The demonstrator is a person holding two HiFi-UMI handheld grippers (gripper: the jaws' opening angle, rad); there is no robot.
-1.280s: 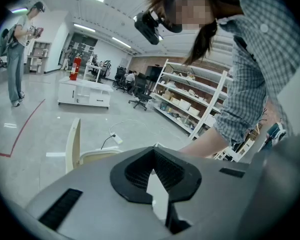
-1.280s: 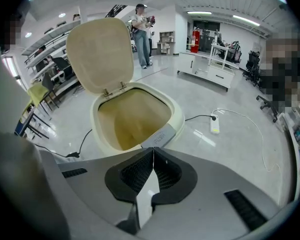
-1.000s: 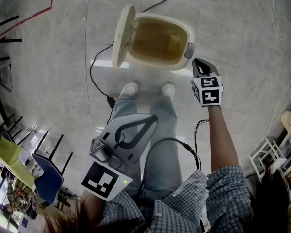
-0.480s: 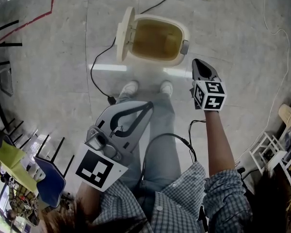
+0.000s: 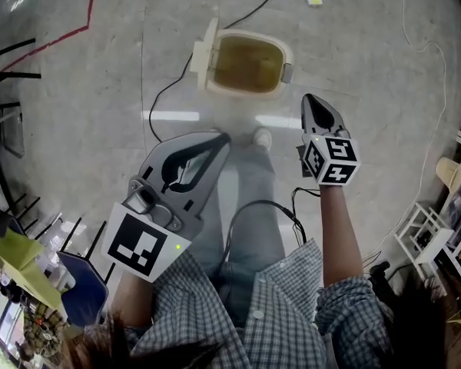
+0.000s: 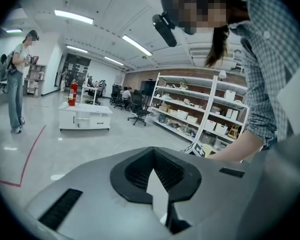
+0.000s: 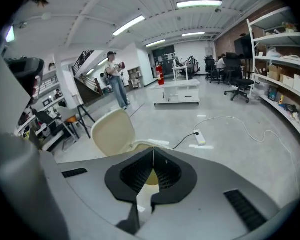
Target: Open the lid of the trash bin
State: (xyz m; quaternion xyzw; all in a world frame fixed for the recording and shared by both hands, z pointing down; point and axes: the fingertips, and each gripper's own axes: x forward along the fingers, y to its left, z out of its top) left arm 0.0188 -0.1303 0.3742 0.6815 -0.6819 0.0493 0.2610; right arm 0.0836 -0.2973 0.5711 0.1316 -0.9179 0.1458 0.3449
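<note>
I am seeing the trash bin standing on the grey floor just ahead of the person's shoe, lid standing up at its left side, so the job is looking done imo. Left gripper and right gripper are hanging w/ jaws together, gripping nothing. Risk: a bump, or a foot catching the black cable nearby, could be dropping the lid shut. The room is looking like a big workshop w/ shelves.
</note>
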